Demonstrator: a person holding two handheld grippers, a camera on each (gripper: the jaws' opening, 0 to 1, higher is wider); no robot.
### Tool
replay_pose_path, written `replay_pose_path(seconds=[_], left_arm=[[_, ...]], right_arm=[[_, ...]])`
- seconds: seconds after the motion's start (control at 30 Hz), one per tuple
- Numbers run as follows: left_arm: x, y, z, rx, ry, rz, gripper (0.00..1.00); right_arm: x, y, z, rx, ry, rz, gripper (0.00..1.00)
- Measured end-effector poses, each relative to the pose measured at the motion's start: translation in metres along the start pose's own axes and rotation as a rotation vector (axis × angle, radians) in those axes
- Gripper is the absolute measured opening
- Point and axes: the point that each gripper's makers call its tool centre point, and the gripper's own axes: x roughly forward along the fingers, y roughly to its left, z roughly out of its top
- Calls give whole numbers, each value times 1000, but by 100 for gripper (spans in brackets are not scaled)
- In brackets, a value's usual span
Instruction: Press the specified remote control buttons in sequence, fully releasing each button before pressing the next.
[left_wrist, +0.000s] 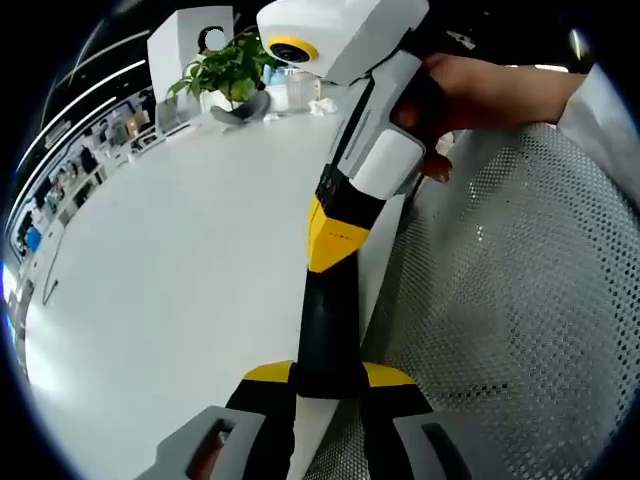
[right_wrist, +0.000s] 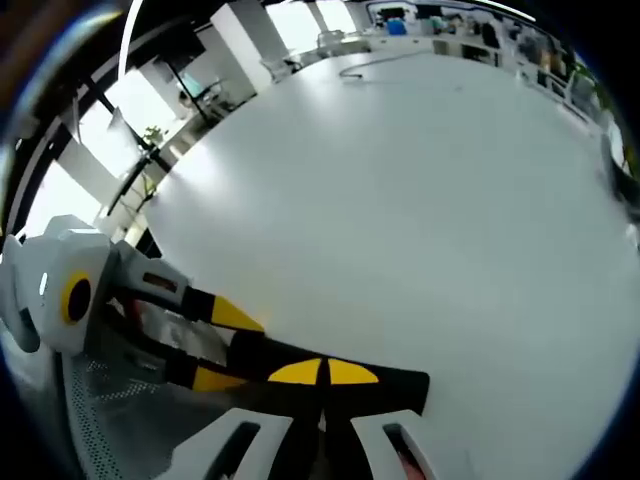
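Left gripper view is looking low and close across the white table (left_wrist: 170, 280) toward a potted plant (left_wrist: 225, 70) at 11 o'clock. Right gripper view is skimming the same tabletop (right_wrist: 400, 200) toward far desks at 1 o'clock. Both are sharing table & mesh chair (left_wrist: 520, 290), w/ grippers crossing.

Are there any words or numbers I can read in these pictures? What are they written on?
None can be read.
The yellow band on the right gripper carries faint small marks, too blurred to read.
The white column behind the potted plant has a dark round mark, a shape rather than a letter as far as I can tell.
The shelves beyond the white table are too small to read.
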Motion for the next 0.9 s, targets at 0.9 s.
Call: replay_pose_path(seconds=[0.9], left_arm=[[2,1,0,32,6,9,23]], right_arm=[[4,-1,-2,-116,12,-28,0]])
